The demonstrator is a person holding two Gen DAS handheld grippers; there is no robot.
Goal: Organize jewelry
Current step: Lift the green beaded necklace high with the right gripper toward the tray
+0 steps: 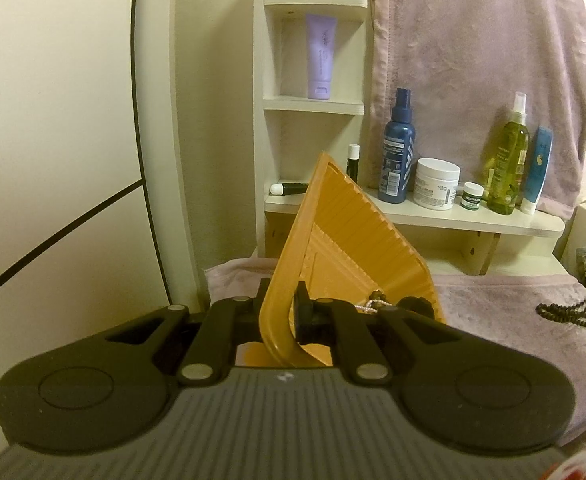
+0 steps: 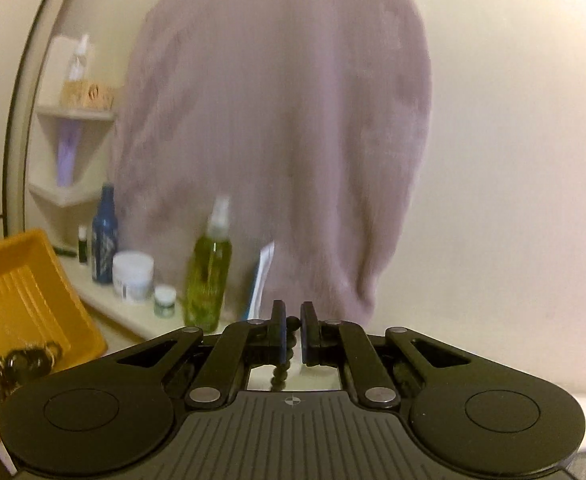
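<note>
Left claw (image 1: 281, 312) is clamped on the near rim of a ribbed orange plastic tray (image 1: 345, 236), which it holds tipped up on edge above a mauve towel-covered surface (image 1: 513, 304). Inside the tray's lower corner lie dark beads and a pale twisted chain (image 1: 373, 302), pressed against the wall nearest the claw. A second string of dark round beads (image 1: 565, 314) lies loose on the towel to the right, well apart from the tray.

Right claw (image 2: 292, 330) is closed on a strand of dark round beads (image 2: 283, 364), which runs between the fingers and hangs below them. This view is blurred, so the strand's full length cannot be judged. The orange tray shows at lower left in the right wrist view, with a dark clump of jewellery (image 2: 17, 360) in its low corner; the pieces in it cannot be told apart.

Behind stands a cream shelf unit (image 1: 453, 216) carrying a dark blue spray bottle (image 1: 399, 152), a white jar (image 1: 437, 184), a small green-labelled pot (image 1: 473, 196), a yellow-green spray bottle (image 1: 509, 160) and a blue-and-white tube (image 1: 537, 172). A lilac tube (image 1: 320, 56) stands upright in an upper compartment. A mauve towel (image 1: 473, 60) hangs behind the bottles.
</note>
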